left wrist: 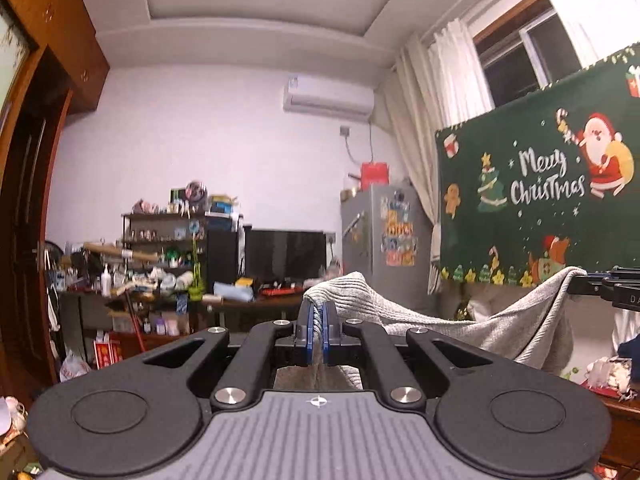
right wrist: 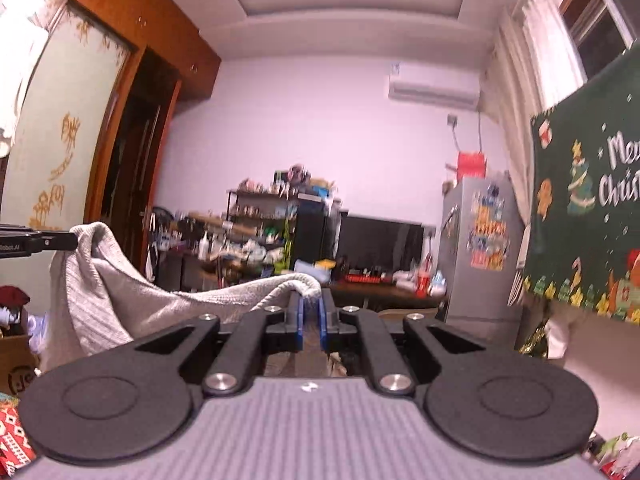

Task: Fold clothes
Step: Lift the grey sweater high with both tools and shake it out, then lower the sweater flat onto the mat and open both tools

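Item 1, grey knitted garment [left wrist: 460, 320]: held aloft, slung as a sagging span between the two grippers, ribbed weave visible. In the right wrist view the same garment [right wrist: 132, 300] is seen draped from the left edge of the picture to the centre.

Item 2, left gripper [left wrist: 318, 320]: pointed level, blue pads clenched on a bunched edge of the garment, with cloth seen hanging between and below the fingers. From the right wrist view it [right wrist: 74, 240] is seen at the far left, cloth draped over its tip.

Item 3, right gripper [right wrist: 311, 304]: pointed level, clamped on a rolled edge of the garment at its fingertips; a narrow gap is seen between the blue pads behind the cloth. From the left wrist view it [left wrist: 576, 280] is seen at the far right, the cloth hung from it.

Item 4, background: green Christmas banner [left wrist: 540, 200] at the right, grey refrigerator [left wrist: 384, 236] beside it, dark television [left wrist: 285, 252] on a cluttered worktop [left wrist: 256, 302], air conditioner [left wrist: 328, 100] mounted on the far wall.
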A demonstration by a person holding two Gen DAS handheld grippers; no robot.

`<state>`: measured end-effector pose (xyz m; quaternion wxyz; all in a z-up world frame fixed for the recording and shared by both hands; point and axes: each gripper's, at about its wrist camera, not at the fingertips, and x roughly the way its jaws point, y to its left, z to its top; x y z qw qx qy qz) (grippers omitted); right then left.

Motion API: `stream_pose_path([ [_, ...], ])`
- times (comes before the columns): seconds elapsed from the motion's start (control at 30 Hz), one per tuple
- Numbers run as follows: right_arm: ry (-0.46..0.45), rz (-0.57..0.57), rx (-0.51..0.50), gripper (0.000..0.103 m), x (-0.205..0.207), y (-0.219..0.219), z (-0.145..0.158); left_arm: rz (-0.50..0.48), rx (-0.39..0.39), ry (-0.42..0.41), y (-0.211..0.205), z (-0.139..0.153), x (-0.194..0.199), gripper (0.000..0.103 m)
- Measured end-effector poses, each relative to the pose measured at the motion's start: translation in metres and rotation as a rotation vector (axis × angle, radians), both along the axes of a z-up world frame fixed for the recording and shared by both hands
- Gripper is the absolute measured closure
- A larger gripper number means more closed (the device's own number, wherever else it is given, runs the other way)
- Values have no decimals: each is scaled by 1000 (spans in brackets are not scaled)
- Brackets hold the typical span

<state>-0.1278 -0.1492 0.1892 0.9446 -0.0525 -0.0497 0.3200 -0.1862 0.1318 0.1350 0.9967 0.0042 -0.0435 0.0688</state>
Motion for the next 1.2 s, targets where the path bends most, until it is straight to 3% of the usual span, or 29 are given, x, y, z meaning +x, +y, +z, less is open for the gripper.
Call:
stream_pose_path([
  [0.13, 2, 16, 22, 95, -24, -18, 8, -2, -7, 0, -6, 4, -11, 99],
  [0.27, 87, 34, 7, 95, -18, -22, -8, 13, -39, 87, -5, -27, 8, 99],
  [0.47, 295, 21, -67, 95, 40, 6, -80, 8, -148, 288, 20, -102, 64, 99],
  [0.6, 407, 10, -121, 95, 75, 29, -128, 8, -152, 383, 30, -139, 98, 99],
  [0.77, 488, 9, -180, 95, 133, 64, -176, 10, -175, 454, 46, -169, 134, 99],
  [1.07, 685, 6, -201, 95, 255, 123, -278, 28, -290, 613, 77, -233, 187, 99],
  [1.2, 736, -8, -218, 95, 288, 138, -313, 27, -359, 647, 91, -251, 211, 99],
])
